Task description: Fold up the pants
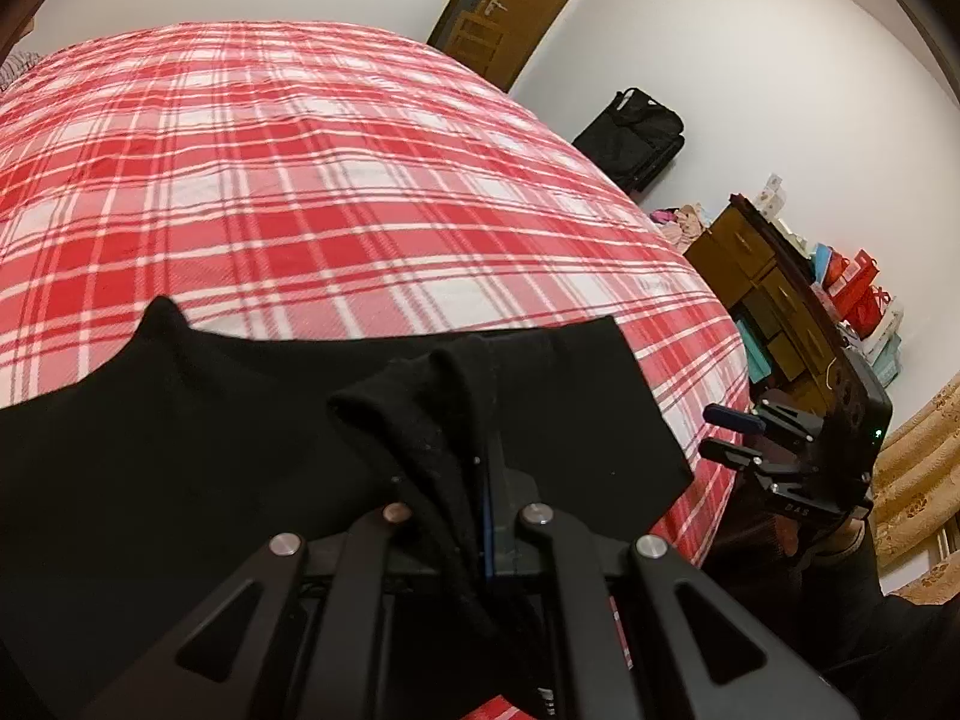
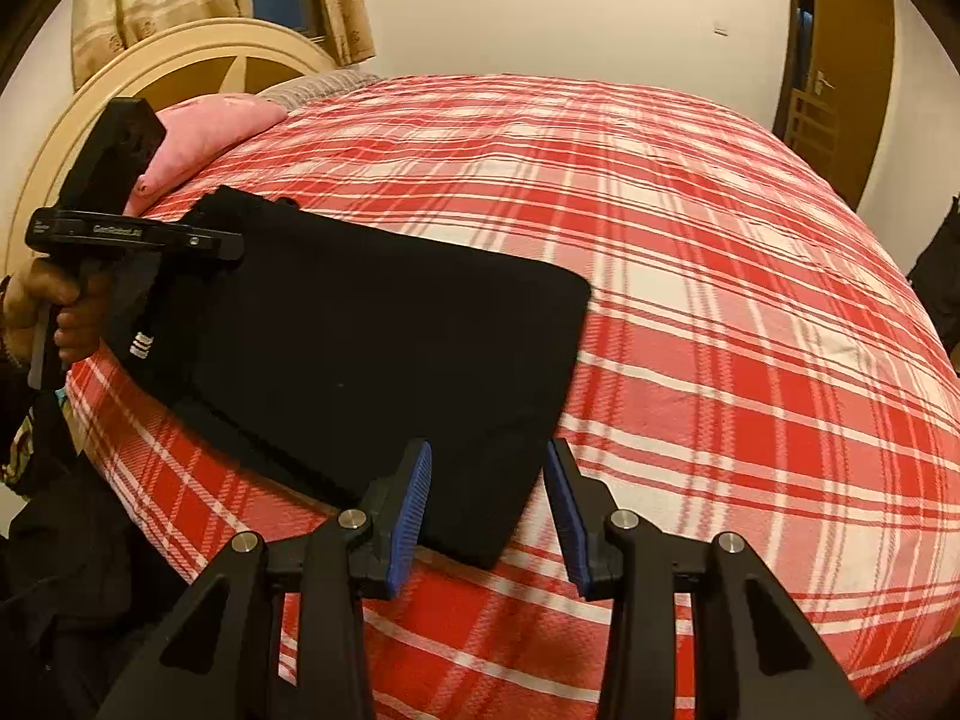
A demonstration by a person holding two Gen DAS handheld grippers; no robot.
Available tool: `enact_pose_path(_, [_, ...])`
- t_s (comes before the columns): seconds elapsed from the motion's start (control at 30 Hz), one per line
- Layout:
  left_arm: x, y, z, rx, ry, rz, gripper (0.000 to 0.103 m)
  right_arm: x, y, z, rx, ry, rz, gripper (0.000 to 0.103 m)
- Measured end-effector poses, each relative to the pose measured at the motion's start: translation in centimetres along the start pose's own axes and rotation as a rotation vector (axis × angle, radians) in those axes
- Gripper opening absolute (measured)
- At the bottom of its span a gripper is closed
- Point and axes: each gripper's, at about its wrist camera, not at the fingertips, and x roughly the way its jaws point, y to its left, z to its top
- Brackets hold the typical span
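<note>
The black pants [image 2: 384, 324] lie folded into a flat rectangle near the front edge of the bed with the red plaid cover [image 2: 720, 276]. My left gripper [image 1: 480, 468] is shut on a bunched edge of the pants [image 1: 420, 396] at their left end; it also shows in the right wrist view [image 2: 228, 246]. My right gripper [image 2: 489, 486] is open, its blue pads [image 2: 414, 498] on either side of the near right corner of the pants without touching. It also shows open in the left wrist view [image 1: 729, 435], just off the bed's edge.
A pink pillow [image 2: 210, 138] and cream headboard [image 2: 180, 54] are at the bed's left end. A wooden dresser [image 1: 768, 294] with red bags, a black bag [image 1: 636, 138] and a door [image 1: 510, 6] stand beyond the bed's right side.
</note>
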Motion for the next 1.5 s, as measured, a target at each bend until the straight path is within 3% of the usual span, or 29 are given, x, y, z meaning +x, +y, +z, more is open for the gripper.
enact_pose_path(0.3, [0.4, 1.3, -0.9, 0.022, 0.008, 0.055, 0.006, 2.1, 2.1, -0.6, -0.076, 0.042, -0.007, 0.041])
enact_pose_path(0.63, [1.9, 1.6, -2.0, 0.107, 0.009, 0.154, 0.008, 3.3, 1.3, -1.1, -0.041, 0.072, 0.004, 0.044])
enact_pose_path(0.97, [2.5, 2.0, -2.7, 0.132, -0.001, 0.196, 0.017, 3.2, 2.2, 0.2, -0.09, 0.138, -0.078, 0.05])
enact_pose_path(1.07, [2.5, 2.0, -2.8, 0.146, -0.007, 0.212, 0.022, 2.0, 3.1, 1.1, -0.123, 0.109, -0.123, 0.05])
enact_pose_path(1.3, [1.7, 2.6, -2.8, 0.132, -0.03, 0.24, 0.041, 2.4, 8.1, 3.7, -0.196, 0.062, -0.022, 0.05])
enact_pose_path(1.5, [0.2, 3.4, -2.8, 0.11, -0.059, 0.245, 0.046, 6.2, 13.8, 3.9, -0.26, 0.066, 0.154, 0.05])
